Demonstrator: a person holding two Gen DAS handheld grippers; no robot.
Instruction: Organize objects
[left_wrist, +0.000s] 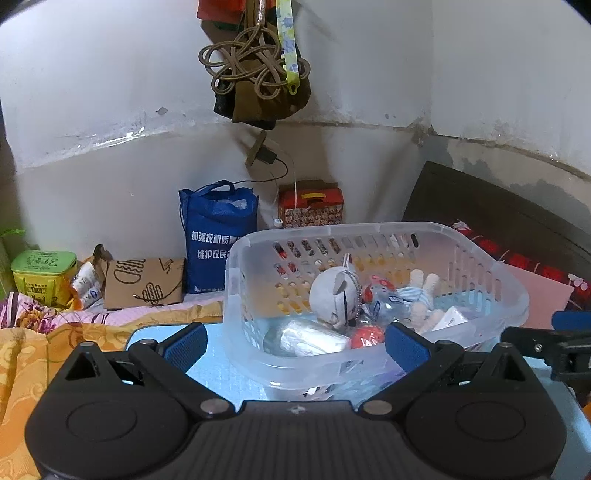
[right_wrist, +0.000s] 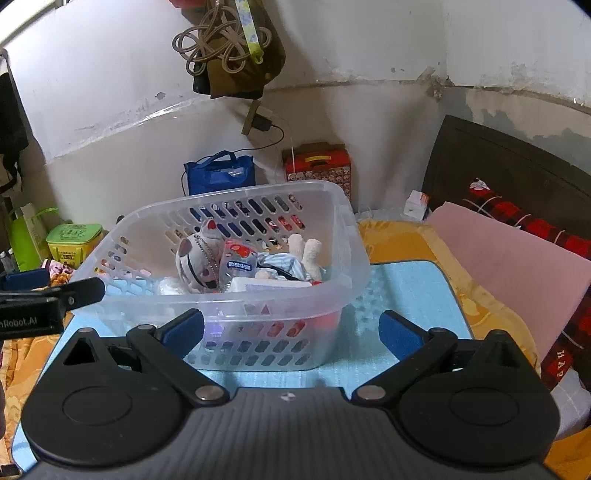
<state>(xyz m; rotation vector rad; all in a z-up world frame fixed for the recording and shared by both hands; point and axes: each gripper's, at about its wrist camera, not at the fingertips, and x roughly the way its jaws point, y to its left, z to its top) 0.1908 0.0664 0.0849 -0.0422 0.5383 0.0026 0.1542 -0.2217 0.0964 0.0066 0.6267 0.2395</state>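
Clear plastic basket (right_wrist: 221, 295) on blue mat (right_wrist: 413, 295) atop bed, toward mat's left edge. Inside — grey plush toy (left_wrist: 334, 295), cream plush rabbit (left_wrist: 421, 291), red ball (left_wrist: 365, 336), wrapped packets. Left gripper (left_wrist: 295, 343) jaws released, spread at basket's near rim. Right gripper (right_wrist: 291, 332) jaws released, empty, near basket's front wall.

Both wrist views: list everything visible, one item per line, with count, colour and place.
Clear slotted plastic basket: 1, translucent, on mat.
Light-blue foam mat: 1, on orange bedspread.
Grey plush toy: 1, in basket.
Cream plush rabbit: 1, in basket, right.
Red ball: 1, in basket, front.
Blue tote bag: 1, by wall.
Red patterned box: 1, by wall.
Green lidded tub: 1, far left.
Left gripper: 1, black, blue pads, open.
Right gripper: 1, same, open.
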